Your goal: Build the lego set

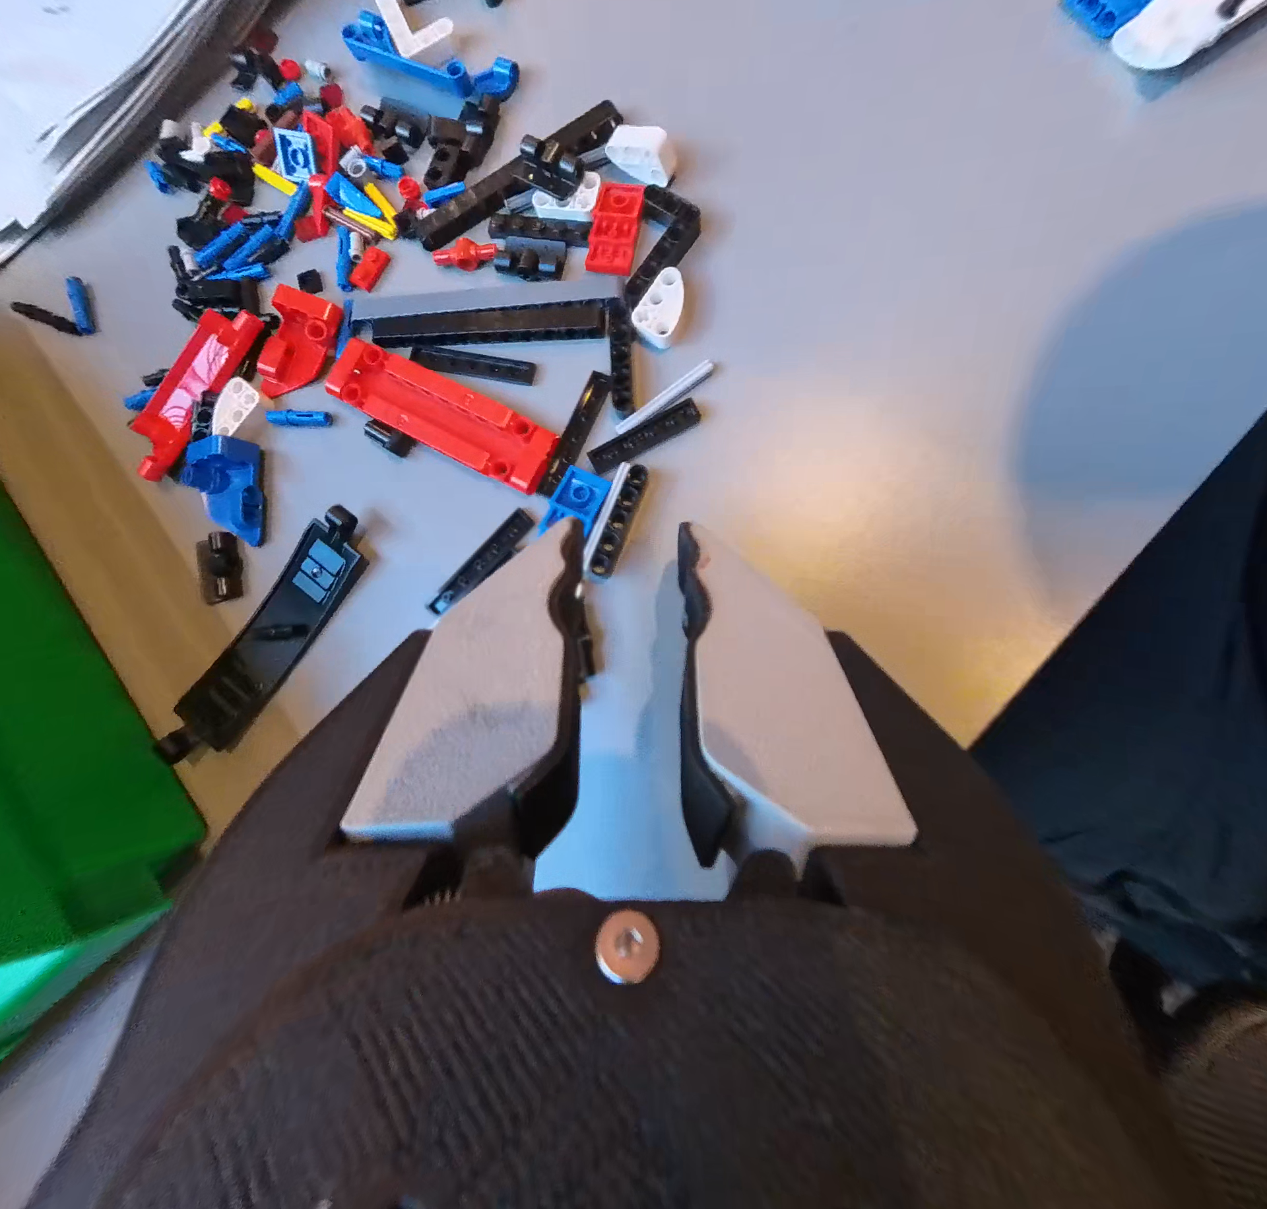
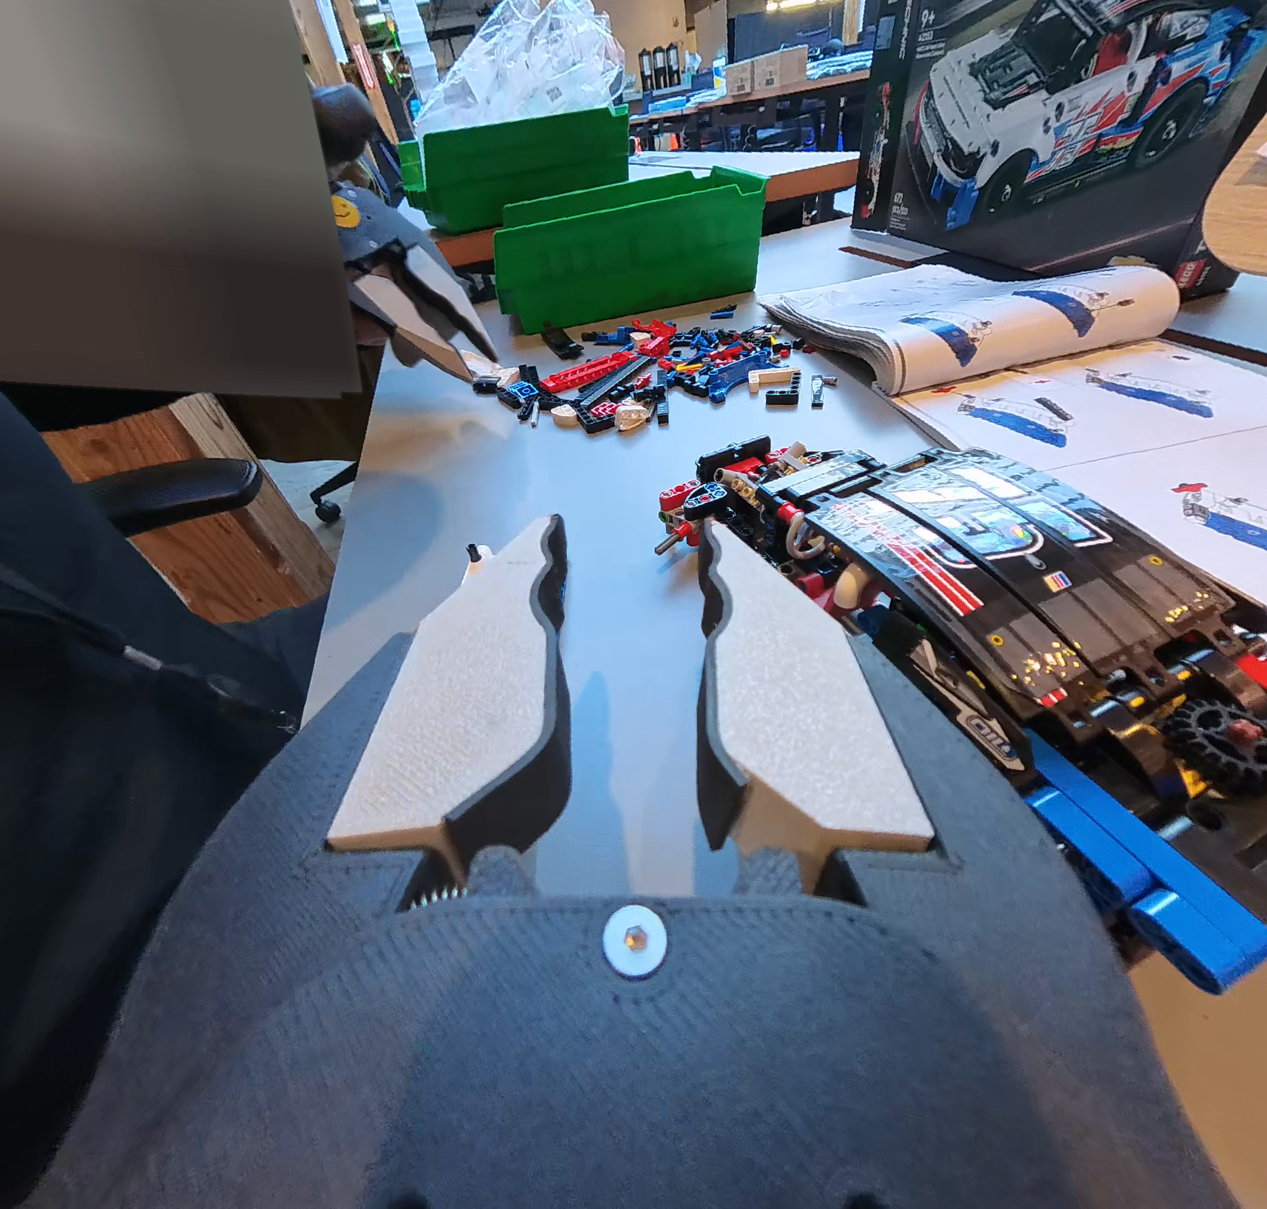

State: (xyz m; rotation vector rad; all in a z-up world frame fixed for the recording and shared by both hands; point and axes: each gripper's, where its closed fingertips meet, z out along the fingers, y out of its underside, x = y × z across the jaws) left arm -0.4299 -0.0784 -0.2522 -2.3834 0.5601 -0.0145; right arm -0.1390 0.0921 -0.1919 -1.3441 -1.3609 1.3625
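Note:
A pile of loose lego pieces (image 1: 425, 271), red, black, blue and white, lies on the grey table (image 1: 891, 250). My left gripper (image 1: 627, 535) is open and empty, its tips just short of a black beam (image 1: 620, 518) and a blue plate (image 1: 579, 494) at the pile's near edge. In the right wrist view the left gripper (image 2: 480, 370) shows at the pile (image 2: 658, 370). My right gripper (image 2: 634, 525) is open and empty, low over bare table. The partly built car (image 2: 960, 579), black with blue underside, lies right beside its right finger (image 2: 788, 682). A small white and blue part (image 2: 480, 552) peeks from behind the left finger.
Two green bins (image 2: 624, 250) stand behind the pile, the far one holding clear plastic bags. An open instruction booklet (image 2: 994, 339) and the set's box (image 2: 1069, 99) lie at the back right. A long black curved panel (image 1: 274, 634) lies near the table's left edge. A person's dark clothing (image 2: 103, 627) is at left. One gripper's finger ends stand about 35 centimetres off the other's.

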